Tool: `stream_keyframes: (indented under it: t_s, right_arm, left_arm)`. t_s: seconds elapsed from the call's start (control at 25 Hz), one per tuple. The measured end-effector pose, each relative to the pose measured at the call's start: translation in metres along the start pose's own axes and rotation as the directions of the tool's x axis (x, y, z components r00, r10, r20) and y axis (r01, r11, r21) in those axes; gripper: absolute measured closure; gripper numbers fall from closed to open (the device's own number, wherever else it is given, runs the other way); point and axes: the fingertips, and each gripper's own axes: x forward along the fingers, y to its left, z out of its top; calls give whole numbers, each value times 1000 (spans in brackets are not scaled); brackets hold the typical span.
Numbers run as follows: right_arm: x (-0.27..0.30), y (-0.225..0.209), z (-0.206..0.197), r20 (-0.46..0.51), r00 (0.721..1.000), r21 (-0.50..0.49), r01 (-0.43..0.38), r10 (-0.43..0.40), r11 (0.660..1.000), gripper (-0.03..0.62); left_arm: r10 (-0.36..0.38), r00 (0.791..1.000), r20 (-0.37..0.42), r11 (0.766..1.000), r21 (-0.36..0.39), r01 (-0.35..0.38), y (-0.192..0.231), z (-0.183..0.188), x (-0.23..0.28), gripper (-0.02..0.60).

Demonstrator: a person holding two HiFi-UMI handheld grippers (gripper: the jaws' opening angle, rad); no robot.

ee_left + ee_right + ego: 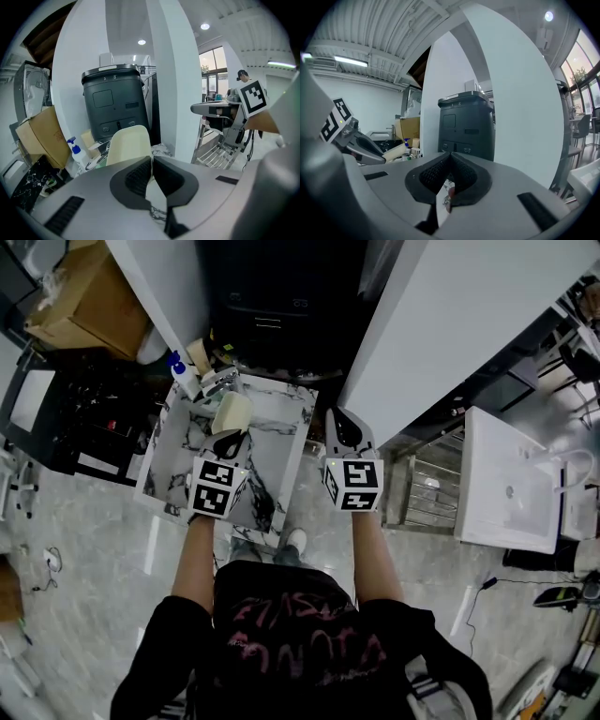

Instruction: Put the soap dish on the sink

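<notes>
The soap dish [232, 412] is a cream oval piece held over the marble-patterned sink [281, 432] in the head view. My left gripper [228, 436] is shut on its near edge. In the left gripper view the dish [129, 143] rises just beyond the closed jaws of my left gripper [151, 160]. My right gripper [345, 427] hovers past the sink's right rim, shut with nothing in it. In the right gripper view its jaws meet at my right gripper [449, 157], and the dish [396, 151] shows at the left.
A blue-pump bottle [182, 375] and a faucet [218, 382] stand at the sink's far end. Behind them are a black machine [272, 306] and a cardboard box [89, 296]. A white column [441, 324] flanks the right, with a wire rack [433, 491] and a white basin [506, 486] beyond.
</notes>
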Motion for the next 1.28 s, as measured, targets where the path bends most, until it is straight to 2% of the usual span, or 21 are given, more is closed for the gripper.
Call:
stream_keyframes:
  t_s: [0.48, 0.64, 1.0, 1.28]
  right_arm:
    - [0, -27, -6, -17, 998, 2, 53, -53, 999, 580]
    - [4, -36, -14, -37, 997, 1, 71, -71, 997, 580]
    - [21, -44, -34, -87, 993, -5, 82, -82, 997, 580]
    - [29, -50, -49, -122, 989, -1, 89, -88, 996, 580]
  left_arm:
    - [-112, 989, -99, 990, 73, 119, -10, -12, 80, 552]
    - [-139, 982, -125, 986, 76, 150, -12, -23, 114, 552]
    - [-167, 948, -270, 979, 70, 192, -6, -65, 170, 552]
    - [-187, 932, -311, 974, 67, 217, -9, -76, 191, 552]
